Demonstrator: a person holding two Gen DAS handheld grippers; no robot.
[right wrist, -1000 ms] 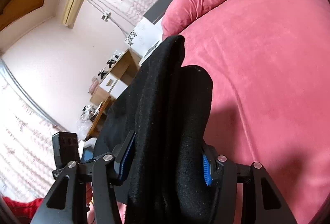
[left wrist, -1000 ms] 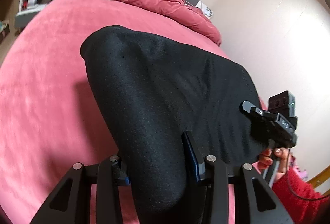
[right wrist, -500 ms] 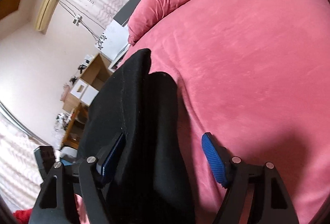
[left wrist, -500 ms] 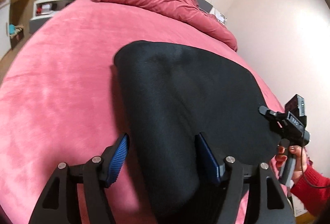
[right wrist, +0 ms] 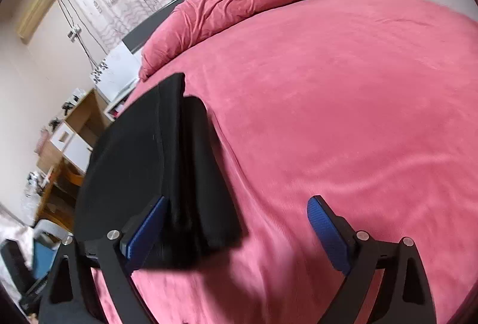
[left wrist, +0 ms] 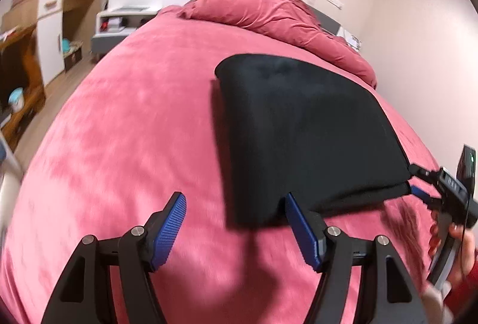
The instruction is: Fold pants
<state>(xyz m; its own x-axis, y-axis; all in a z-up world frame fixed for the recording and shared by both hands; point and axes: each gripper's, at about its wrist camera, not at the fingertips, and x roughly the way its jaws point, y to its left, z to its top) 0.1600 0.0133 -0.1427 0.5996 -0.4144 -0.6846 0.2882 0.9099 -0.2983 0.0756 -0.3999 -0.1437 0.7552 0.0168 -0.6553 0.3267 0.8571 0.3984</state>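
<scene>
The black pants (left wrist: 304, 127) lie folded in a thick rectangle on the pink bed; in the right wrist view (right wrist: 155, 171) their stacked layers show edge-on. My left gripper (left wrist: 236, 207) is open and empty, its right pad (left wrist: 301, 230) just at the near edge of the pants. My right gripper (right wrist: 236, 210) is open, its left pad (right wrist: 146, 230) against the near corner of the fold. The right gripper also shows in the left wrist view (left wrist: 418, 186) at the pants' right corner.
A bunched pink duvet (left wrist: 269, 16) lies at the head of the bed (left wrist: 119, 144). A white nightstand (left wrist: 131, 10) and wooden shelves (left wrist: 35, 34) stand left of the bed. A wall (left wrist: 424, 25) runs along the right side.
Both grippers opened and let go of the pants, then drew back toward the near edge. The pants dropped from held up to lying flat on the bed.
</scene>
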